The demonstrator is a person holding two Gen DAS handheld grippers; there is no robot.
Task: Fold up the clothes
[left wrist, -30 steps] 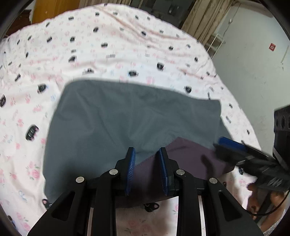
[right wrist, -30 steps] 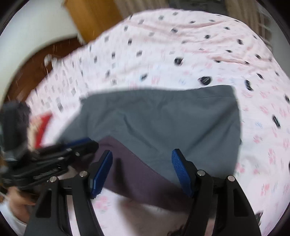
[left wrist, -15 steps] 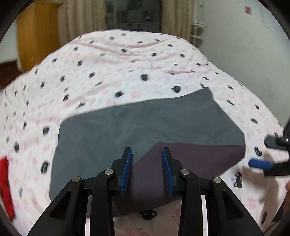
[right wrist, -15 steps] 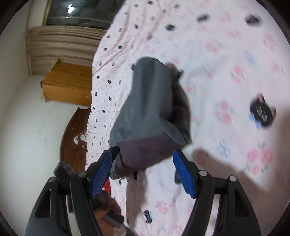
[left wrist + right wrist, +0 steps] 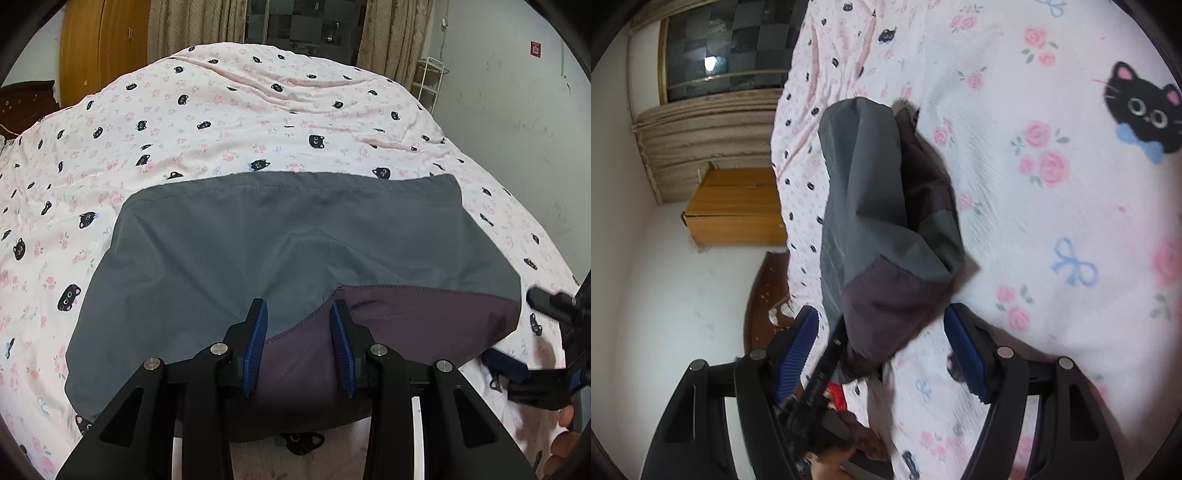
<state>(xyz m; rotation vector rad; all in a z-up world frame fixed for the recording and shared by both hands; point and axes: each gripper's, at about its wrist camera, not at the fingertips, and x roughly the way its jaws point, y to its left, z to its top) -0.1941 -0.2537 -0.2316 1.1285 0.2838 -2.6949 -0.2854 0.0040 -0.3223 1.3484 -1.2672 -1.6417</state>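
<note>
Clothes: grey and purple clothes point(image 5: 295, 243) are laid flat on the bed sheet point(image 5: 221, 110).
Left gripper point(image 5: 299, 345): half open, nothing held.
Right gripper point(image 5: 882, 350): wide open, nothing held.

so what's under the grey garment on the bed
The grey garment lies on the cat-print bedsheet, which shows all round it. A purple panel shows at its near edge. Anything beneath the cloth is covered.

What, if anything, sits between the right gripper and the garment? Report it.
Nothing visible does. The right gripper is open, with the purple corner of the grey garment lying right at its gap on the bedspread.
</note>
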